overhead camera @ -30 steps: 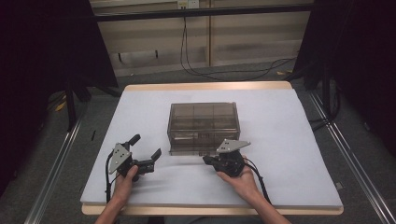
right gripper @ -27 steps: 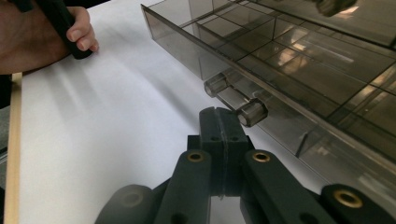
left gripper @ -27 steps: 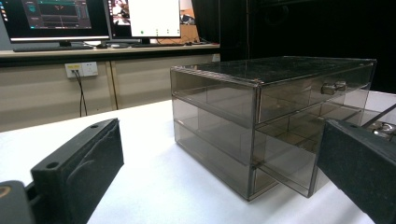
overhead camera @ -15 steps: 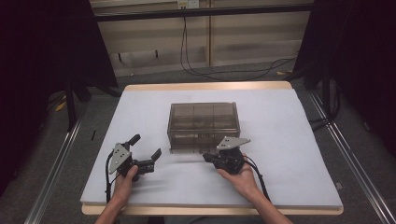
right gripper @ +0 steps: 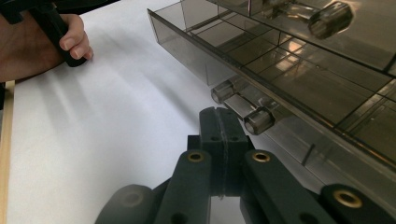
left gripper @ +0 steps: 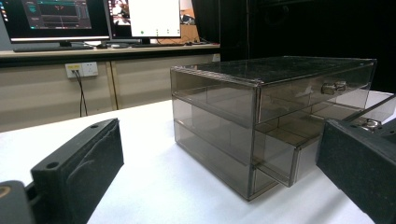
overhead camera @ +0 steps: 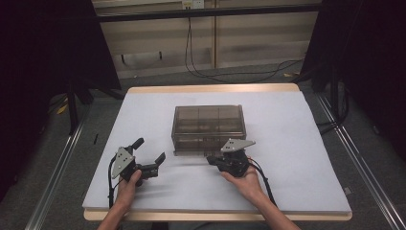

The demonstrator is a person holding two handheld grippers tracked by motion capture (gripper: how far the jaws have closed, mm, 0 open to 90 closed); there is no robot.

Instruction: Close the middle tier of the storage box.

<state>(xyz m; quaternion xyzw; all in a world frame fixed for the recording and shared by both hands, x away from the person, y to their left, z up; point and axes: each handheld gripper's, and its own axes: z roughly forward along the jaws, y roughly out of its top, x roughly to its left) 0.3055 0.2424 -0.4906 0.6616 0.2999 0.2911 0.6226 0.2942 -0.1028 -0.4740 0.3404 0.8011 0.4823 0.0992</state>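
Setting: a table (overhead camera: 297, 143) under a white cover, seen from above, with a person's two forearms entering from the near edge.
Drawer cabinet: a smoky, see-through plastic drawer cabinet (overhead camera: 208, 128) stands near the middle of the table, its front turned toward the person.
Lower drawer: the bottom drawer (right gripper: 299, 84) is pulled partly out of the cabinet, its dividers visible through the clear walls; in the left gripper view it juts a little past the front of the frame.
Drawer handle: a clear bar handle (right gripper: 238, 105) on two stubby posts sits on the front of the lower drawer.
Upper drawer: it sits flush, with its own small knob (left gripper: 334, 87) on the front.
Right gripper: the right gripper (overhead camera: 211, 160) lies low on the table just before the cabinet front; its jaws are pressed together with no gap and nothing between them, their tips just beside the drawer handle, and whether they touch it is not clear.
Left gripper: the left gripper (overhead camera: 149, 155) rests on the table well to the left of the cabinet, pointing toward it; its jaws stand wide apart and hold nothing.
Hands: the left hand (overhead camera: 128, 184) and the right hand (overhead camera: 245, 178) each grasp a gripper body from behind.
Background: monitors (left gripper: 93, 18) glow on a desk beyond the table.
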